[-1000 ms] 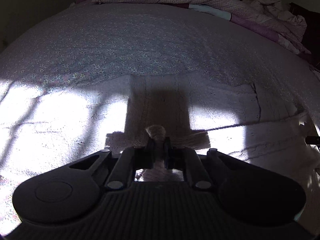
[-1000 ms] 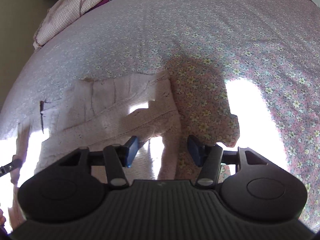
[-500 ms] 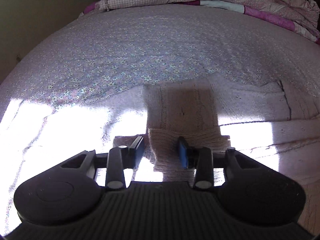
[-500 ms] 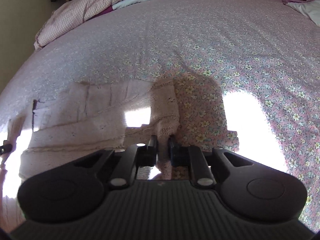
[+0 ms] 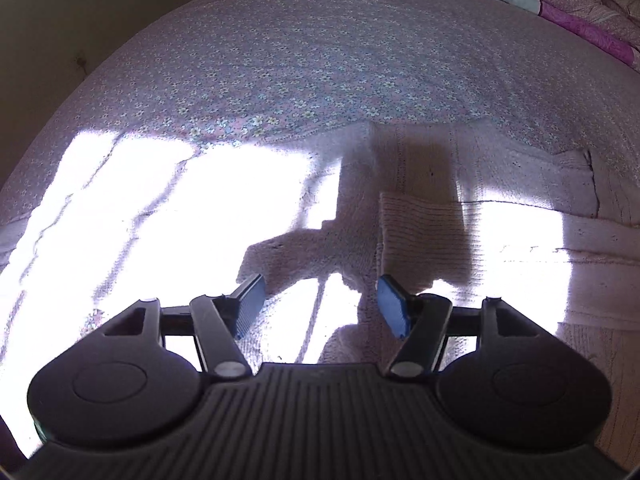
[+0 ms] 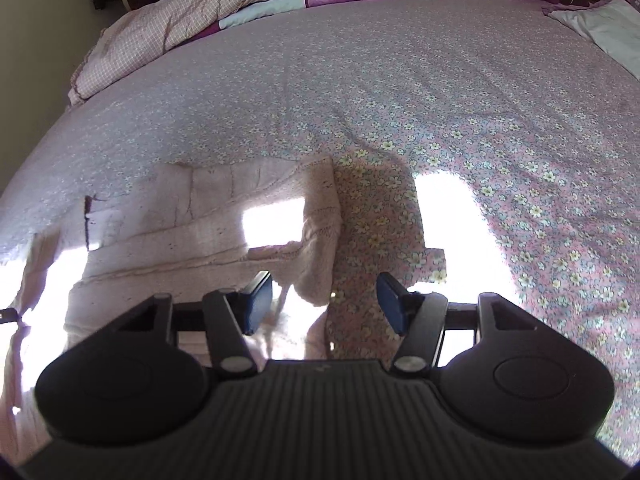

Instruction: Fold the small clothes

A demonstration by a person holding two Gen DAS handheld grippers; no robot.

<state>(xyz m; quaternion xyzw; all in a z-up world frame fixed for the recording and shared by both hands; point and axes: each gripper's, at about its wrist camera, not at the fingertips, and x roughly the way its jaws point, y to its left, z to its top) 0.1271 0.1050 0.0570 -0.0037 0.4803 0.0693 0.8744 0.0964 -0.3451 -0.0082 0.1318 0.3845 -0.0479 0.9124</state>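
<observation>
Right now both of your grippers stand wide and hold nothing: the left gripper (image 5: 320, 306) hovers over a folded sleeve cuff, the right gripper (image 6: 324, 302) over the garment's right-hand edge. The pale pink knit sweater (image 6: 208, 220) lies flat on the floral bedsheet (image 6: 460, 120), near the bed's front edge, half in harsh sunlight. Its long axis runs left to right between your two grippers, with a sleeve (image 5: 420, 216) folded in across the body. Expect it to be light, soft and limp; it will likely sag and stretch if lifted by a single layer. Pinch through the thick ribbed cuff or a doubled edge, one grip at each end.
</observation>
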